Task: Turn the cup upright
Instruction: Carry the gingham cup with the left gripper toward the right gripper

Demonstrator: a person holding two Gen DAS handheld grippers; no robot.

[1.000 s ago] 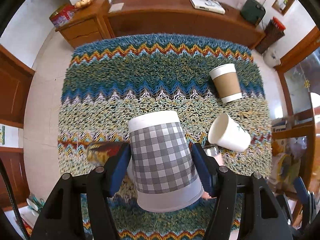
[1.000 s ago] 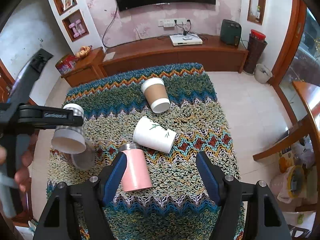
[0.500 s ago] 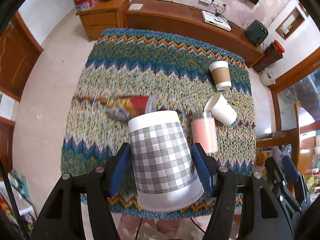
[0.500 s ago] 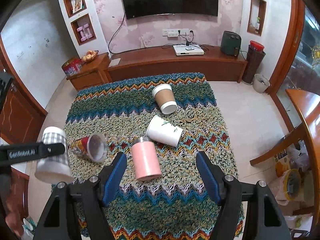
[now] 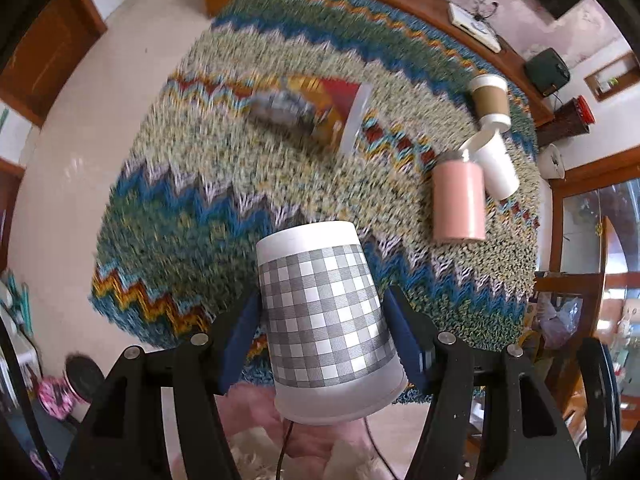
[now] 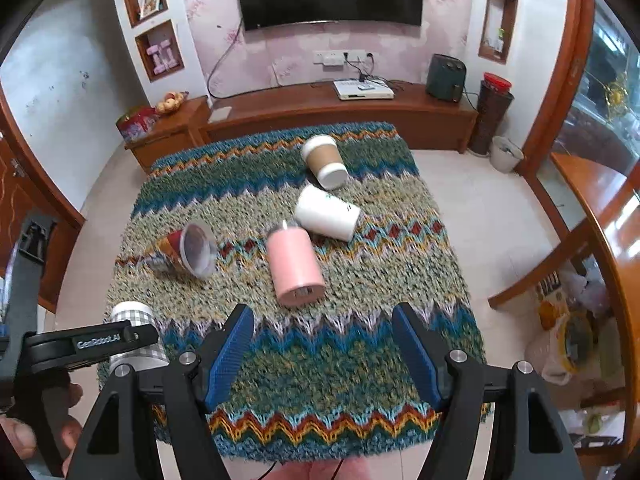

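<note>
My left gripper is shut on a grey checked paper cup, held in the air over the near left corner of the table, base pointing away from the camera. The same cup and left gripper show at the lower left of the right wrist view. My right gripper is open and empty above the table's near edge. On the zigzag cloth lie a pink tumbler, a white cup, a brown-sleeved cup and a red patterned cup, all on their sides.
A wooden TV cabinet runs behind the table. A wooden table edge and bags stand to the right. Tiled floor surrounds the table. A bin sits at the back right.
My left gripper has carried the checked cup back and left, off toward the table's near left corner. The right gripper has pulled back and risen slightly, staying open.
</note>
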